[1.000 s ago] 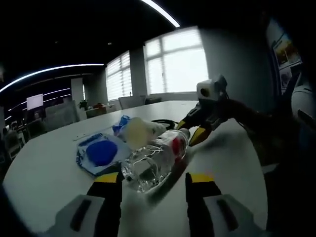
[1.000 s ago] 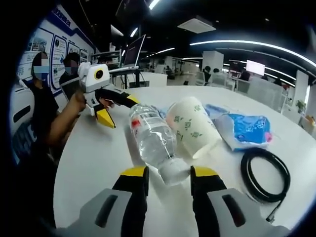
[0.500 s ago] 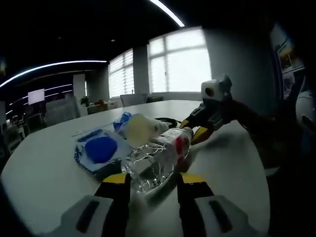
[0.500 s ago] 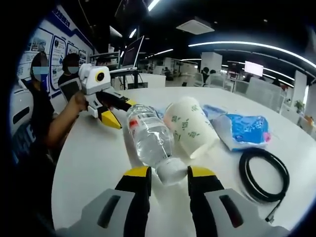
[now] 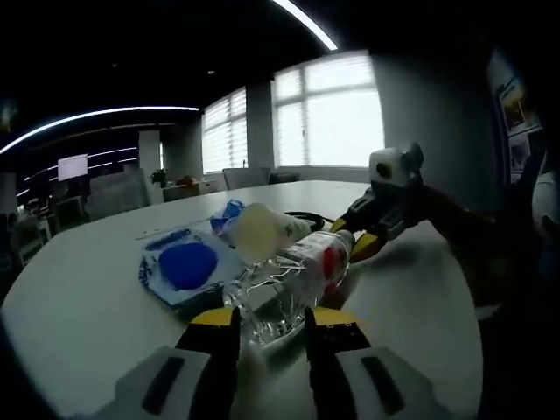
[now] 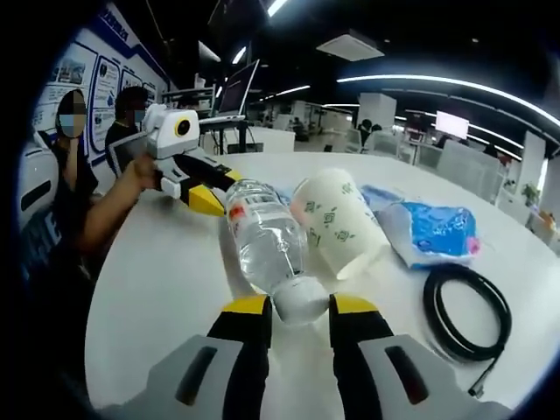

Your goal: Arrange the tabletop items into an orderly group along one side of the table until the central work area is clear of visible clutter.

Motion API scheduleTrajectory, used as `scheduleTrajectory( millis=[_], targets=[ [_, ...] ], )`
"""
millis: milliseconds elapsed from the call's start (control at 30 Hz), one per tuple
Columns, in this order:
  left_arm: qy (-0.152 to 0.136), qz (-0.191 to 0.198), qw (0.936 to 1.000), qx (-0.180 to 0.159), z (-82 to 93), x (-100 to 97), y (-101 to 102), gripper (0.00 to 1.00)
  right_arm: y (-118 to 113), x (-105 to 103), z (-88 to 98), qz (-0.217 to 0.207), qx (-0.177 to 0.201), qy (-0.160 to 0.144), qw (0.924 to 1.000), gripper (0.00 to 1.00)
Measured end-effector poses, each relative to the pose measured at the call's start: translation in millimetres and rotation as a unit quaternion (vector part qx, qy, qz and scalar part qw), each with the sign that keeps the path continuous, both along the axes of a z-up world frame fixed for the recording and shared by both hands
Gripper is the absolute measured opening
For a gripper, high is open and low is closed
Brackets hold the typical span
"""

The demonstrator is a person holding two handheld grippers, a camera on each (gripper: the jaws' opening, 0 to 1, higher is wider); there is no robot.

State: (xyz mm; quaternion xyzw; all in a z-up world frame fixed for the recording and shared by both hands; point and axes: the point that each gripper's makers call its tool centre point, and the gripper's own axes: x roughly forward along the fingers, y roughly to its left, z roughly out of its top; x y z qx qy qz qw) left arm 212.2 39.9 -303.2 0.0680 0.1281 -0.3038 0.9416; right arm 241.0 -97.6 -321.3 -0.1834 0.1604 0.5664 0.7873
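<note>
Bottle pinched from both ends

Bottle (image 6: 265, 234), clear plastic and lying on its side, sits centre frame on the white desk (image 6: 157, 289). Over the last second both sets of jaws have narrowed. The right hand-held gripper (image 6: 299, 306) now squeezes its white capped end at lower centre; the left hand-held gripper (image 5: 269, 318) grips its base. A lift to the desk's side looks imminent. Paper cup (image 6: 337, 220), blue packet (image 6: 437, 232) and coiled cable (image 6: 468, 308) lie to the right.

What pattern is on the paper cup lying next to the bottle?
White paper cup with small scattered green leaf-like marks; clearest in the right gripper view.
</note>
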Motion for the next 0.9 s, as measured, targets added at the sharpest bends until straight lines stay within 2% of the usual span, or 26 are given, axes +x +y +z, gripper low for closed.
scheduleTrajectory(
  millis=[267, 900],
  targets=[
    [-0.002, -0.002, 0.9999, 0.011, -0.4, -0.8, -1.1, 0.26, -1.0, -2.1, 0.7, 0.004, 0.002, -0.002, 1.0, 0.23],
    [0.003, -0.006, 0.9998, 0.016, -4.8, -3.2, -2.8, 0.25, -4.0, -15.9, 20.7, 0.015, 0.048, -0.002, 0.9987, 0.22]
  ],
)
